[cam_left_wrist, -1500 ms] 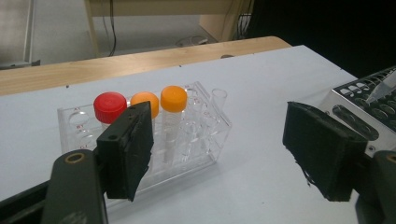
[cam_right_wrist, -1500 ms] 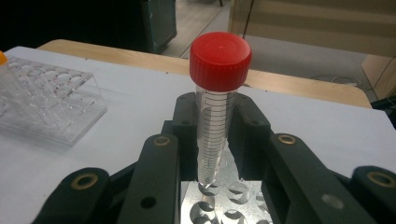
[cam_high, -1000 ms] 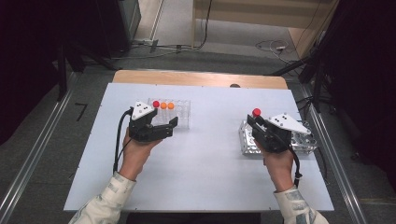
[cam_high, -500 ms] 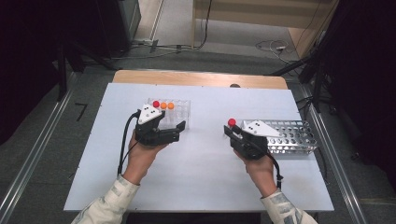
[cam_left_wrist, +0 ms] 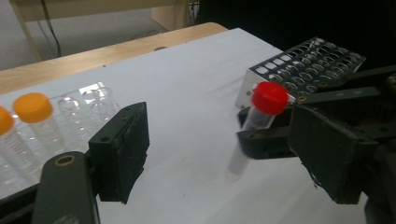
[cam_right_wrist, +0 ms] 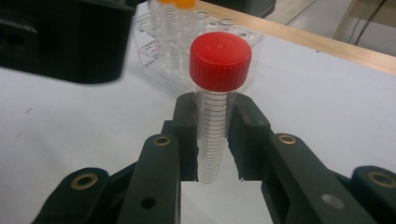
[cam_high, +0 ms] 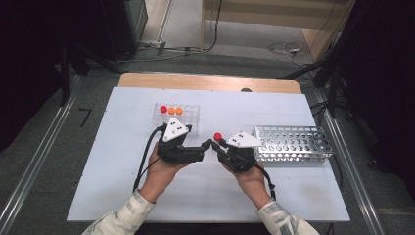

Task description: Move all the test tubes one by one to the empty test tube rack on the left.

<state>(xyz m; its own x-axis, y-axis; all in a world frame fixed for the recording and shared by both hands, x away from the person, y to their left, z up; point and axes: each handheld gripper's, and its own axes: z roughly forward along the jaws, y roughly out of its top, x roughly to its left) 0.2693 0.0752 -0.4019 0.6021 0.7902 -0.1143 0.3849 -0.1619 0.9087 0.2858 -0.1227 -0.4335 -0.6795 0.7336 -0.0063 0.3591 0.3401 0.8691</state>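
Between the two grippers, above the white table [cam_high: 112, 196], one red-capped tube [cam_right_wrist: 215, 98] stands pinched in the right gripper [cam_right_wrist: 215, 140]. Beside it, the left gripper [cam_left_wrist: 219, 154] gapes wide, its jaws closing a little. Three capped tubes sit in the clear rack [cam_high: 191, 113]; one metal rack [cam_high: 293, 144] stands close by.

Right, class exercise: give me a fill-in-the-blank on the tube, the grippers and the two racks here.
1. The tube in the right gripper has a ____ cap.
2. The left gripper has its jaws ____, with nothing pressed between them.
3. The clear rack holds one red-capped tube and two ____-capped ones.
4. The metal rack lies nearest the ____ gripper.

Missing words: red; open; orange; right
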